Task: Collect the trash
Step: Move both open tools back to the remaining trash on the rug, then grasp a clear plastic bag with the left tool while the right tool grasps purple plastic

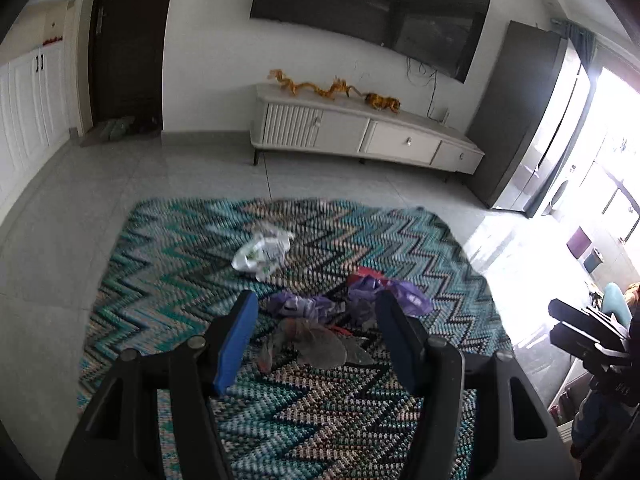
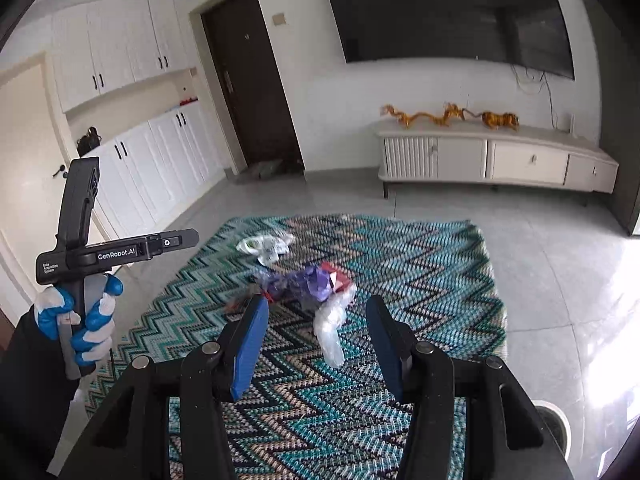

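1. Trash pile: purple plastic bags (image 1: 390, 298) bunched with a red wrapper (image 2: 338, 276) and greyish clear film (image 1: 320, 346), lying on the zigzag rug (image 1: 340, 412) near its middle.
2. Clear plastic bag (image 2: 330, 330), trailing from the pile toward my right tool; a white printed bag (image 1: 262, 254) lies apart from the pile, farther up the rug.
3. Left gripper (image 1: 316, 340): I see its blue-padded jaws spread moderately wide, nothing between them; the pile shows in the gap, beyond the fingertips, untouched.
4. Right gripper (image 2: 318, 344): jaws parted to a middling width, empty; the clear bag appears between them, with no pad pressing on it.
5. Gloved hand (image 2: 78, 320), blue and white, grasping the left tool's handle at the right view's left edge.
6. Surroundings: grey tiled floor (image 1: 192, 176), cream TV cabinet (image 1: 372, 136) bearing golden dragon figurines (image 1: 320, 86), wall-mounted television (image 1: 368, 12) above.
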